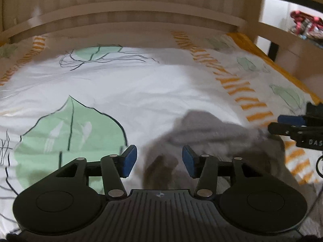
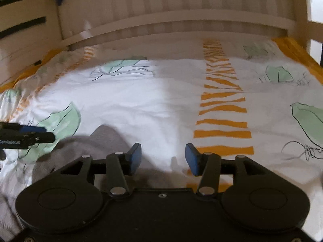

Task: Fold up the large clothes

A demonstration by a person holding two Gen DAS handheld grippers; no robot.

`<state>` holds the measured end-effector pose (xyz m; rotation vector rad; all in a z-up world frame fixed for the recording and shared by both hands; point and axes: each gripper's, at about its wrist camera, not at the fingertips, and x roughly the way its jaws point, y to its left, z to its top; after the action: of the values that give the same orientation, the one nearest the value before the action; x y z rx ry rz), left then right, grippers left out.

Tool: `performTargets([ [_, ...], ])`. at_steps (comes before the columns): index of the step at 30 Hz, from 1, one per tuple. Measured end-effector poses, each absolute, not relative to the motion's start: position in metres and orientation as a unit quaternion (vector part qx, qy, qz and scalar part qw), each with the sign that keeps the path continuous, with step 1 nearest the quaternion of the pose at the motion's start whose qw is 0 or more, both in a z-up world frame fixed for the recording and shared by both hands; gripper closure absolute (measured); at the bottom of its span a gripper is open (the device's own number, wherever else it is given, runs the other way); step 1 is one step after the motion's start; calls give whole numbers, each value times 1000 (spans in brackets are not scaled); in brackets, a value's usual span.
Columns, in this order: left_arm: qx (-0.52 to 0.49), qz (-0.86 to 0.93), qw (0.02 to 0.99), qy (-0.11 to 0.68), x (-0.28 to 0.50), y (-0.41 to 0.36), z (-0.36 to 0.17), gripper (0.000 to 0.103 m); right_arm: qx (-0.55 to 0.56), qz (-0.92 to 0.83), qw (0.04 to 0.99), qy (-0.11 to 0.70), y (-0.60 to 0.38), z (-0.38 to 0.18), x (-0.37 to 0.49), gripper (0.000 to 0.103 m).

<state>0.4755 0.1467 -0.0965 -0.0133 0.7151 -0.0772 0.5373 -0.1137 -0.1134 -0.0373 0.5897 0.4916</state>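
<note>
Both the left gripper [image 1: 159,163] and right gripper [image 2: 163,159] hang released above the grey garment [image 1: 212,133] on the leaf-print duvet [image 1: 141,88]; the right gripper's lettering reads "DAS".

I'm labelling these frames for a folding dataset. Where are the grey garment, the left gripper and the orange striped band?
grey garment [image 1: 203,127], left wrist view, on its raised upper fold.
left gripper [image 1: 159,162], left wrist view, midway between the blue pads.
orange striped band [image 2: 222,121], right wrist view, on a stripe mid-band.

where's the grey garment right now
The grey garment lies crumpled on the leaf-print bedsheet, just ahead of the left tool in its view. In the right wrist view it sits lower left, beside the orange stripe band's left.
</note>
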Motion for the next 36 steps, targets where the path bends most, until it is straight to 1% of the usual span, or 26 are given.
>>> performTargets([
  [3, 40, -48, 936, 345, 471, 129, -106, 55, -68, 246, 927, 274, -101, -123, 516, 46],
  [7, 93, -41, 911, 400, 485, 119, -131, 54, -108, 267, 909, 302, -84, -141, 507, 48],
  [8, 92, -39, 907, 410, 485, 123, -136, 53, -114, 261, 907, 309, -81, -146, 509, 49],
  [10, 72, -39, 910, 406, 480, 134, -138, 49, -129, 244, 905, 323, -80, -156, 513, 49],
  [12, 57, -40, 910, 409, 476, 145, -137, 49, -111, 246, 906, 325, -87, -156, 514, 51],
  [13, 50, -45, 910, 408, 473, 150, -137, 50, -105, 250, 906, 326, -89, -154, 514, 55],
  [14, 45, -49, 911, 406, 471, 154, -137, 50, -101, 252, 905, 329, -92, -152, 514, 86],
  [15, 44, -50, 912, 404, 468, 157, -136, 50, -101, 247, 905, 331, -95, -151, 514, 95],
  [19, 50, -32, 916, 397, 458, 163, -129, 50, -83, 243, 913, 318, -114, -142, 506, 96],
  [20, 56, -23, 917, 394, 455, 165, -128, 51, -79, 237, 916, 315, -119, -139, 504, 99],
  [23, 67, -2, 920, 387, 449, 176, -125, 49, -71, 227, 920, 311, -131, -132, 502, 99],
  [25, 51, 0, 921, 386, 446, 182, -124, 49, -73, 228, 921, 309, -133, -129, 497, 99],
  [26, 43, 1, 923, 382, 443, 184, -123, 49, -76, 231, 921, 305, -132, -128, 494, 98],
  [27, 39, 3, 925, 377, 440, 185, -122, 49, -79, 236, 922, 298, -130, -127, 490, 92],
  [29, 36, 0, 931, 364, 436, 184, -119, 49, -89, 247, 923, 283, -124, -127, 481, 88],
  [31, 37, 2, 935, 351, 433, 182, -114, 49, -111, 252, 923, 271, -113, -129, 475, 72],
  [32, 36, 2, 938, 345, 432, 181, -112, 49, -125, 251, 922, 267, -106, -131, 473, 55],
  [33, 35, 3, 940, 338, 432, 181, -110, 49, -139, 249, 921, 264, -100, -133, 473, 44],
  [34, 33, 4, 943, 332, 431, 180, -106, 49, -154, 249, 920, 260, -93, -135, 471, 43],
  [36, 32, 4, 947, 320, 430, 178, -101, 49, -188, 243, 918, 250, -80, -141, 469, 43],
])
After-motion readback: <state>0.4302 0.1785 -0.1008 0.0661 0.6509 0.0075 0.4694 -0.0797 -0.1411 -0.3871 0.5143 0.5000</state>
